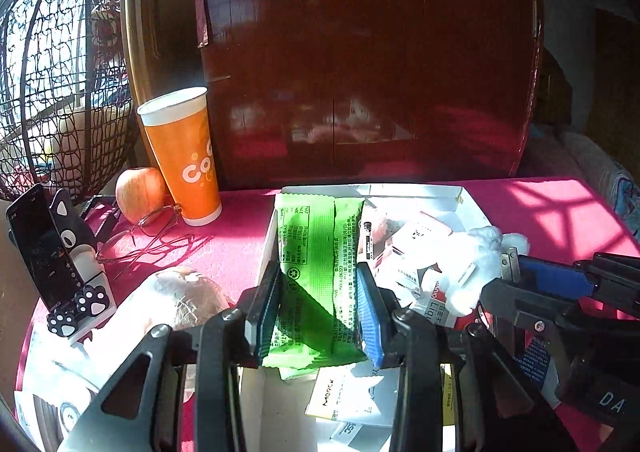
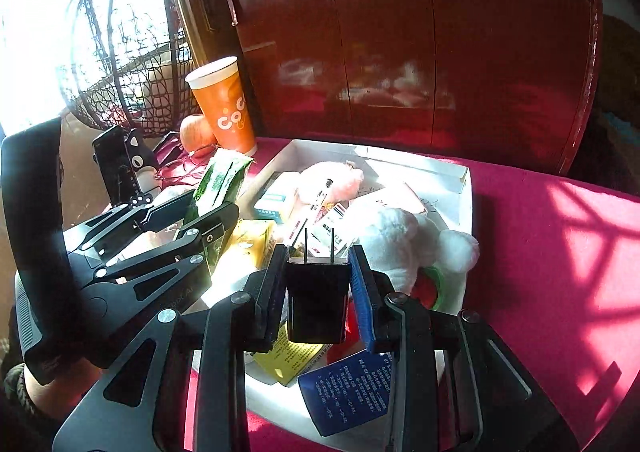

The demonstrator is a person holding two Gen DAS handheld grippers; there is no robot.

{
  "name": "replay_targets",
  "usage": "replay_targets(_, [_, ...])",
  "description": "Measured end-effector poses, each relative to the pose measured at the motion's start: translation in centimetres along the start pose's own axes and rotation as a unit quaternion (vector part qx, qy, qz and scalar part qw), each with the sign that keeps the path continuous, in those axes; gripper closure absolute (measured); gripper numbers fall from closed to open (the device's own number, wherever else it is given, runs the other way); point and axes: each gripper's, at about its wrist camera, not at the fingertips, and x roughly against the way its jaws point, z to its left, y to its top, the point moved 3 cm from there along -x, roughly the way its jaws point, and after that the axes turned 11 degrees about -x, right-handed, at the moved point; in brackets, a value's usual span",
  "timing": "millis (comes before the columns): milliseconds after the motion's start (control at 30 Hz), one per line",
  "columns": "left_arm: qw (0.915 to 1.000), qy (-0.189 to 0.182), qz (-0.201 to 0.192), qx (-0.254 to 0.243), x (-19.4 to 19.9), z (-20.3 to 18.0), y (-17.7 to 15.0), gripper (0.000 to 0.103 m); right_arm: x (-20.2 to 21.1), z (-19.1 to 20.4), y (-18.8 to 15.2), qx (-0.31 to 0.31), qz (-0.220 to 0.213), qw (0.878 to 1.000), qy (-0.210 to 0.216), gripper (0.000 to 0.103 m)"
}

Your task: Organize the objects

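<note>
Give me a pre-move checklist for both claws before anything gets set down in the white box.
1. Left claw has a firm hold on the green snack packet: ok, both pads press its sides.
2. Right claw has a firm hold on the black plug adapter: ok, clamped, prongs pointing away from the camera.
3. Both items are over the white box: ok.
4. Bare floor inside the box for a drop: not ok, cartons, a white plush toy and a pink plush crowd it.
5. The claws are apart from each other: ok, a gap shows in both views.
6. Orange cup standing upright outside the box: ok.
</note>
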Motion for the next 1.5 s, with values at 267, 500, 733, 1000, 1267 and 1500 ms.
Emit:
replay_targets(267, [0.9999, 0.001, 0.014, 0.004, -2.0, 0.2, 0.0, 0.066, -2.5, 0.1, 0.1, 0.007, 0.006, 0.999, -0.032, 0.073])
replay_targets(500, [0.9996, 0.0, 0.024, 0.014, -2.9, -0.1, -0.1, 0.061, -2.4, -0.4, 0.3, 0.008, -0.015, 0.998, -0.055, 0.064])
replay_targets(733, [0.9981, 0.048, 0.017, 0.034, -2.2, 1.3, 0.3, 0.0, -0.5, -1.4, 0.7, 0.0, -0.052, 0.995, -0.081, 0.013])
replay_targets(1000, [0.9987, 0.043, 0.0, 0.028, -1.0, 0.2, 0.6, 0.0, 1.1, -2.1, 0.2, 0.003, -0.071, 0.992, -0.106, 0.0])
replay_targets(1267, [0.9982, 0.039, -0.008, 0.045, 0.3, -0.2, -0.1, 0.0, 1.6, -2.1, -0.6, 0.011, -0.077, 0.99, -0.12, 0.0])
replay_targets(1500, [0.9976, 0.028, 0.006, 0.064, 1.1, -0.3, -0.6, 0.0, 2.2, -2.6, -0.7, 0.0, -0.084, 0.987, -0.138, 0.0])
